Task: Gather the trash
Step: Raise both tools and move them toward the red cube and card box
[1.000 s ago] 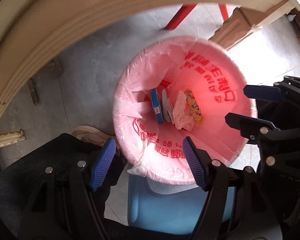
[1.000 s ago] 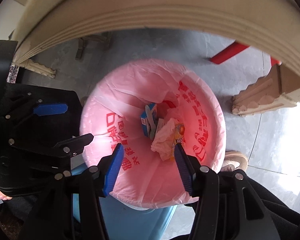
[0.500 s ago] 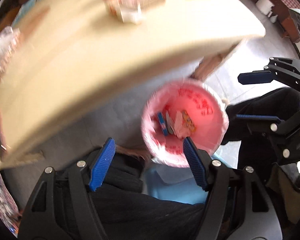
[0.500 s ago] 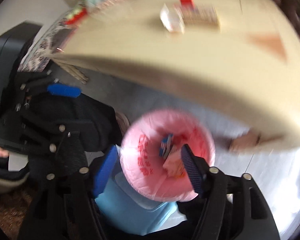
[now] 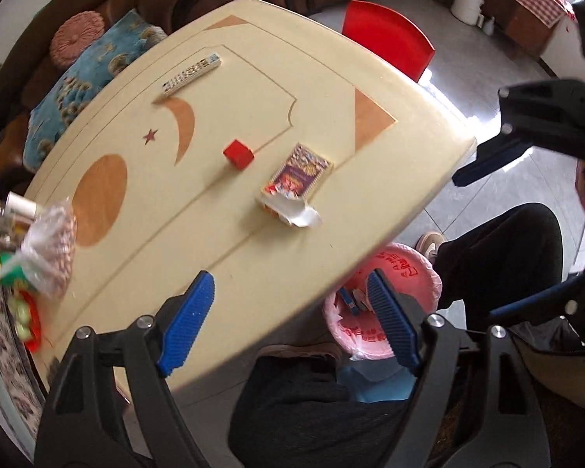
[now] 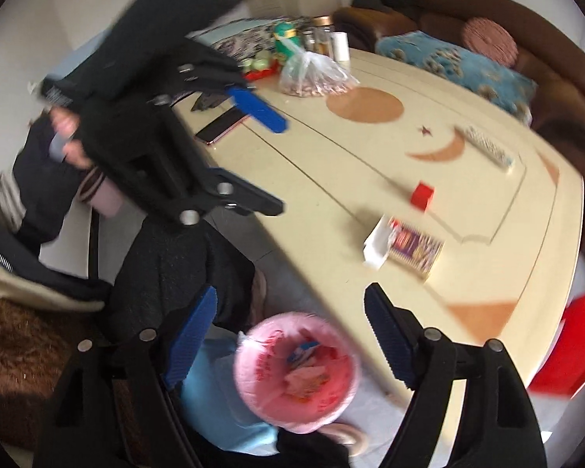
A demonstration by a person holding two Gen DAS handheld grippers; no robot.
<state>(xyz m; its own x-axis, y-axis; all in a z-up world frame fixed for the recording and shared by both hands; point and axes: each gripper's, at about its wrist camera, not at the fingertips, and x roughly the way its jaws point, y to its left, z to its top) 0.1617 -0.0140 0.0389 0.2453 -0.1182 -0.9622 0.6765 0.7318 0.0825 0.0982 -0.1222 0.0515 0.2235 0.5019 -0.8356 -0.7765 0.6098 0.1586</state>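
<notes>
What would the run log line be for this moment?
left gripper: open, empty, above table edge | right gripper: open, empty | pink-lined bin: holds trash | torn purple box, small red box: on table

The desk is cream, inlaid with an orange-tan circle, crescent and corner triangles, plus a small dark red star. On it lie a red cube, a purple and yellow printed box with a white torn flap, and a grey-white remote. The bin liner is pink with red lettering, over a light blue bin. A blue patterned cushion lies on the brown sofa. The fingers are blue on black frames. The chair is red.
</notes>
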